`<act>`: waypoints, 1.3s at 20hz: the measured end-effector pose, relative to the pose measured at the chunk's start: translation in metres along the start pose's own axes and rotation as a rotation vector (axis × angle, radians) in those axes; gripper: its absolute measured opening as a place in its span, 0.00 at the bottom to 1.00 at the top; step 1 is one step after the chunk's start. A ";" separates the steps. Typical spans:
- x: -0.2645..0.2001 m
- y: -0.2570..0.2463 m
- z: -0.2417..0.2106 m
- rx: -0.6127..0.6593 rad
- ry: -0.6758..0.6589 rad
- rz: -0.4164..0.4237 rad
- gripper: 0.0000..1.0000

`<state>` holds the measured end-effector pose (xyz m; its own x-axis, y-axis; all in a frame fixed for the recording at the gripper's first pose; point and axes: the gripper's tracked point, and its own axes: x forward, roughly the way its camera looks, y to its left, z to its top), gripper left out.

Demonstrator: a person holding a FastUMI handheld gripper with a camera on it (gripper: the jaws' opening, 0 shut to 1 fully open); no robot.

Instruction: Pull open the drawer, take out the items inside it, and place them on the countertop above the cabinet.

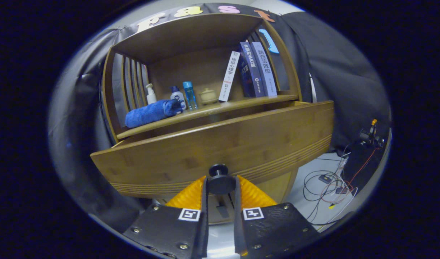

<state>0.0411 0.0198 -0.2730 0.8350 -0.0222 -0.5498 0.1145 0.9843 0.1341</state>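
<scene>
Hand-held gripper point(221, 183) clamped on the drawer knob point(220, 178), low centre of the frame.

Both fingers press the knob's sides, so the hold looks narrow and firm; the drawer front point(220, 147) spans mid-frame and seems partly drawn out from the cabinet, its inside hidden; above it the bench point(241, 103) carries a rolled blue towel point(152, 112), bottles point(184, 95) and books point(254, 70); pull straight back, level, without twisting, so the knob cannot slip; items inside cannot be judged yet.
</scene>
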 end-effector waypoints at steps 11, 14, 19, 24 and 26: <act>-0.012 0.000 -0.003 -0.008 0.025 -0.001 0.29; -0.011 0.001 -0.003 0.000 0.013 0.013 0.29; -0.011 0.001 -0.003 0.000 0.022 0.013 0.49; -0.023 0.016 0.026 -0.047 -0.063 0.041 0.63; -0.029 0.023 0.044 -0.061 -0.109 0.050 0.63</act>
<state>0.0437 0.0356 -0.2179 0.8926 0.0111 -0.4507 0.0416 0.9934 0.1069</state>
